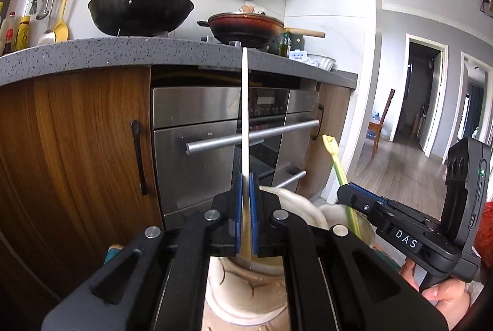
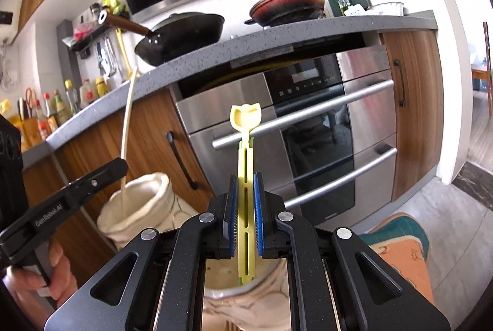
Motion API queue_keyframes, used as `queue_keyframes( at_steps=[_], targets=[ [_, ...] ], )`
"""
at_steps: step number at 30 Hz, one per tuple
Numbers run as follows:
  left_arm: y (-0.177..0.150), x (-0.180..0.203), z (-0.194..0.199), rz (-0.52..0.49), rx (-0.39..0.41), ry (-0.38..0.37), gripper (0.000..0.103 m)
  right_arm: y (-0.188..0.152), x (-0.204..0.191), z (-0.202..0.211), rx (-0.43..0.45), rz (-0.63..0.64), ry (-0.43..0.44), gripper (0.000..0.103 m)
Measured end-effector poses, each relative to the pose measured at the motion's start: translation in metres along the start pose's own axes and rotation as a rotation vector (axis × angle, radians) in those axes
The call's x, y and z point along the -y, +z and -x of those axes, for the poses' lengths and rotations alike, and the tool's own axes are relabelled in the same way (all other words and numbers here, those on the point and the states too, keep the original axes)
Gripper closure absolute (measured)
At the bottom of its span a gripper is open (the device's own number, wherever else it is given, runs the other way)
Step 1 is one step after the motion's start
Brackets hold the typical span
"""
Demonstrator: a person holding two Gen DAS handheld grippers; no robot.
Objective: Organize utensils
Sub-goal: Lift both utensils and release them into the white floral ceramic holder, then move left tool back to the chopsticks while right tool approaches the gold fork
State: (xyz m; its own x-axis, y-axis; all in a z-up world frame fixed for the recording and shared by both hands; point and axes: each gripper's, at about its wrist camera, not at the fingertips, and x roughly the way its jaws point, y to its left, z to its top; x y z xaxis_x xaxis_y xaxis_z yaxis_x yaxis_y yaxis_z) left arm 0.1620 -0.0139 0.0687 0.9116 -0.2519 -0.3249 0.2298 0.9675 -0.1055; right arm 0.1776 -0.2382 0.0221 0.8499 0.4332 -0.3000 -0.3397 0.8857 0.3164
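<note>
The left tool (image 1: 245,201) is clamped on a thin white utensil (image 1: 245,115) that stands nearly upright, its lower end already at the mouth of the cream holder (image 1: 246,288) directly beneath. The right tool (image 2: 245,217) grips a yellow-green slotted utensil (image 2: 245,177), also upright, with its bottom tip just inside the rim of a second cream holder (image 2: 222,278) below it. Each utensil's long axis points down into its holder, so I judge the coming move to be a straight descent for both hands, neither clearly nearer.
</note>
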Motion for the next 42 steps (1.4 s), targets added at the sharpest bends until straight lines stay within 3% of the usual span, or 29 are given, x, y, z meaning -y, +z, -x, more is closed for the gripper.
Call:
queue_keyframes(
  at_steps=[16, 19, 22, 23, 26, 30, 34, 38, 42],
  targets=[
    [-0.005, 0.002, 0.013, 0.02, -0.054, 0.005, 0.098, -0.007, -0.008, 0.015, -0.043, 0.037, -0.018, 0.092],
    [-0.006, 0.004, 0.014, 0.011, -0.058, 0.01, 0.096, -0.008, -0.008, 0.016, -0.041, 0.036, -0.021, 0.086],
    [-0.004, 0.005, 0.018, 0.007, -0.055, 0.016, 0.085, -0.006, -0.008, 0.018, -0.04, 0.033, -0.032, 0.083],
    [-0.003, 0.004, 0.02, 0.009, -0.056, 0.016, 0.077, -0.005, -0.008, 0.02, -0.038, 0.028, -0.034, 0.082],
    [-0.003, 0.004, 0.029, 0.005, -0.043, 0.023, 0.072, -0.002, -0.009, 0.029, -0.027, 0.017, -0.039, 0.068],
    [-0.011, -0.002, 0.042, 0.022, -0.05, 0.042, 0.051, 0.0, -0.013, 0.047, -0.009, 0.013, -0.036, 0.047],
    [-0.022, -0.009, 0.061, 0.04, -0.068, 0.072, 0.042, -0.002, -0.021, 0.062, -0.005, 0.033, -0.027, 0.027],
    [-0.04, -0.012, 0.075, 0.034, -0.095, 0.1, 0.034, -0.009, -0.028, 0.07, -0.028, 0.059, -0.027, 0.019],
    [-0.065, -0.012, 0.074, -0.002, -0.181, 0.146, 0.027, -0.022, -0.027, 0.078, -0.066, 0.075, -0.043, 0.012]
  ],
)
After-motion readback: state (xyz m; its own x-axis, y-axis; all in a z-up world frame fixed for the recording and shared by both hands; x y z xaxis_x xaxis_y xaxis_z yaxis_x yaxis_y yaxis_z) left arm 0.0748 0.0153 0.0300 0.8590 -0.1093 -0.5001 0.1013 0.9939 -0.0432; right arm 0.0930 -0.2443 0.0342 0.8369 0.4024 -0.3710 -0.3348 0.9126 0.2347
